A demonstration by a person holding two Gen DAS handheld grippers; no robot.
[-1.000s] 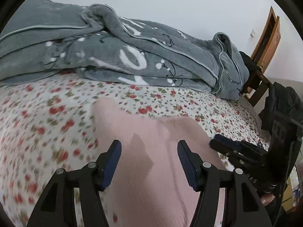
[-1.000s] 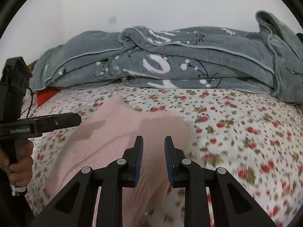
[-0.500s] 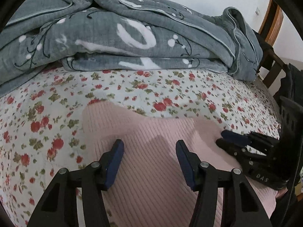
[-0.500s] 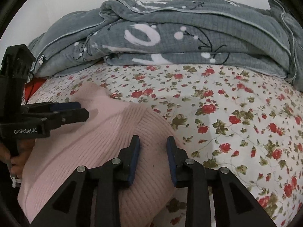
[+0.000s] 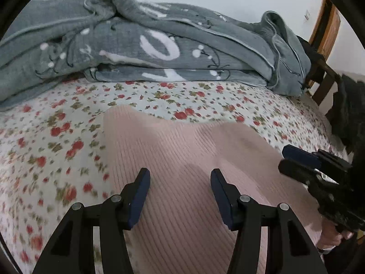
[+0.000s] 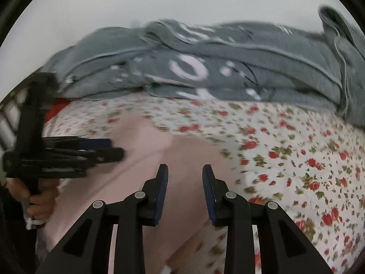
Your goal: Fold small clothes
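Observation:
A pink ribbed knit garment (image 5: 182, 159) lies flat on the floral bedsheet (image 5: 57, 141); it also shows in the right wrist view (image 6: 182, 159). My left gripper (image 5: 180, 185) is open and empty, held above the garment's middle. My right gripper (image 6: 185, 182) is open and empty above the garment's right part. The right gripper shows at the right edge of the left wrist view (image 5: 294, 159), and the left gripper shows at the left of the right wrist view (image 6: 109, 148). The garment's near end is hidden behind the grippers.
A bunched grey blanket (image 5: 159, 50) with white marks lies along the back of the bed, also in the right wrist view (image 6: 216, 68). A wooden headboard (image 5: 324, 34) and dark clothes (image 5: 351, 109) stand at the right. A red item (image 6: 57, 107) lies at the far left.
Both grippers have pulled back and up from the garment's far edge. The right gripper's jaws have opened wider. The garment lies where it was.

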